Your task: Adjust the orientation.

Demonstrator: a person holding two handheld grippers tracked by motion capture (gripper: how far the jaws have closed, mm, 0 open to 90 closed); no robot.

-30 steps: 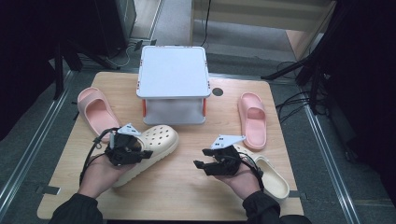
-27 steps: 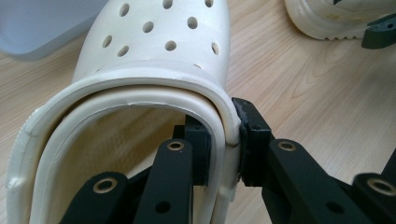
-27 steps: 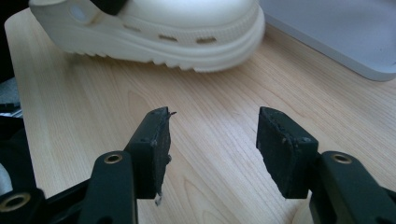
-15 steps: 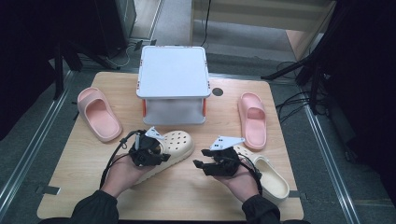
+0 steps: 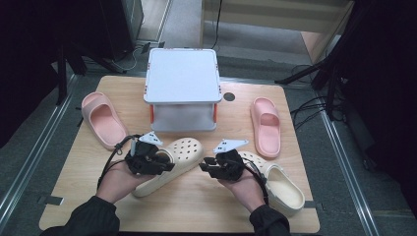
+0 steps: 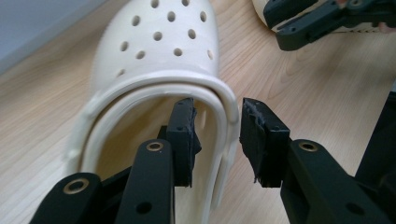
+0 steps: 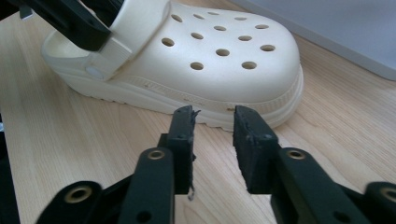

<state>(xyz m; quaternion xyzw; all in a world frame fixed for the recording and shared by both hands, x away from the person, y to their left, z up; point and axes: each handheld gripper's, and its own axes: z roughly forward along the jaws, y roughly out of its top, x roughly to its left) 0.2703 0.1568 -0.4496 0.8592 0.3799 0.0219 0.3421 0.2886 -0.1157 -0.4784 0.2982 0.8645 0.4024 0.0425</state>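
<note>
While the left tongs (image 6: 217, 135) have just been opening, astride the cream clog's (image 6: 159, 60) rim unpinched, and the right tongs (image 7: 212, 140) have been closing on nothing, withdraw the left ones straight back.

Left gripper (image 5: 164, 163): at heel of cream clog (image 5: 173, 158)
Right gripper (image 5: 205, 166): beside second cream clog (image 5: 279, 183)
Pink slides (image 5: 103, 119): flanking white box (image 5: 182, 88)

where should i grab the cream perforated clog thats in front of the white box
Grip the side wall of the heel opening on the cream perforated foam clog, coming from the open heel end. It lies sole down, so that thin raised rim fits between the fingers; the left gripper already straddles it, one finger inside, one outside.
</note>
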